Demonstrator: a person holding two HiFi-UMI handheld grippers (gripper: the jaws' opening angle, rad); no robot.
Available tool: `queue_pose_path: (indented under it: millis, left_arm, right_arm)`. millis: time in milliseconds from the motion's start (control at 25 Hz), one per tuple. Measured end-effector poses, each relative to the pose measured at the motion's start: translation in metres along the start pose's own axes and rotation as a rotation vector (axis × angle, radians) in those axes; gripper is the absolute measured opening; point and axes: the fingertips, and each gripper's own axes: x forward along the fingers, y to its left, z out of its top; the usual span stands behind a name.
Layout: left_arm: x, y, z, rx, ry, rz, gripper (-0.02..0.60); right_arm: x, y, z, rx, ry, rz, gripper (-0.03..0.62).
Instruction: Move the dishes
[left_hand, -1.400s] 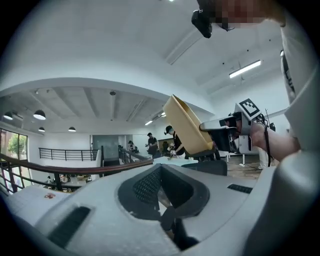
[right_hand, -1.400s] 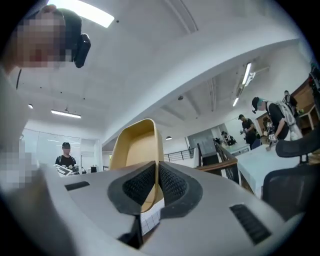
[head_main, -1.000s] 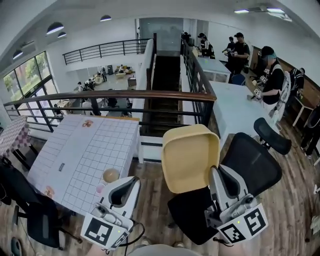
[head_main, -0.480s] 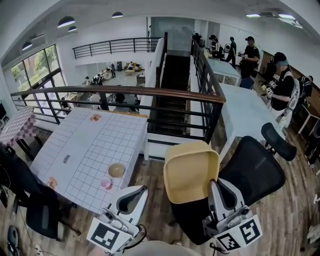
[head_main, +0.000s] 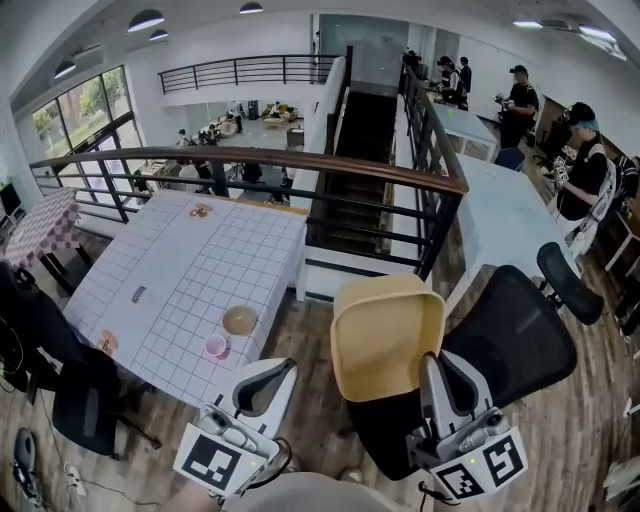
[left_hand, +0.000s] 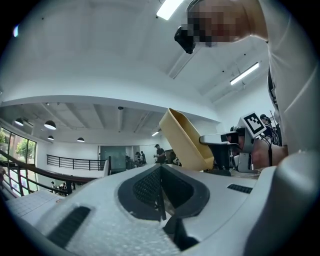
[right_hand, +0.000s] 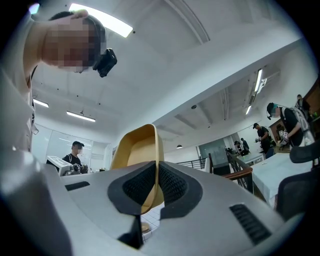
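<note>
A yellow rectangular tray (head_main: 385, 335) stands tilted on edge in the air, and my right gripper (head_main: 433, 362) is shut on its near rim. In the right gripper view the tray (right_hand: 136, 150) rises between the closed pads of the right gripper (right_hand: 156, 186). My left gripper (head_main: 268, 375) is shut with nothing in it, hanging just off the near corner of the white gridded table (head_main: 190, 270). A tan bowl (head_main: 239, 320) and a small pink cup (head_main: 215, 346) sit near that corner. The left gripper view shows its pads (left_hand: 150, 187) pressed together, the tray (left_hand: 184, 140) off to the right.
A black office chair (head_main: 510, 335) stands right under the tray. A dark railing (head_main: 300, 160) and a stairwell lie beyond the table. Another dark chair (head_main: 70, 400) is at the table's left side. People stand at tables at the far right (head_main: 580, 150).
Both grippers have sunk a little with the tray still held. The view has shifted, so the table corner with the bowl and pink cup now shows fully.
</note>
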Motion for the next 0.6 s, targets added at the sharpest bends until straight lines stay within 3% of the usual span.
queue_pose_path:
  millis: [360,600]
  left_arm:
    - [-0.023,0.029,-0.013,-0.029,0.035,0.119,0.012]
    - [-0.065,0.075,-0.018,-0.034,0.042,0.292,0.012]
  right_arm:
    - [0.049,0.022,-0.017,0.001,0.030,0.107,0.032]
    - [0.107,0.069,-0.041,0.063,0.080,0.265,0.032]
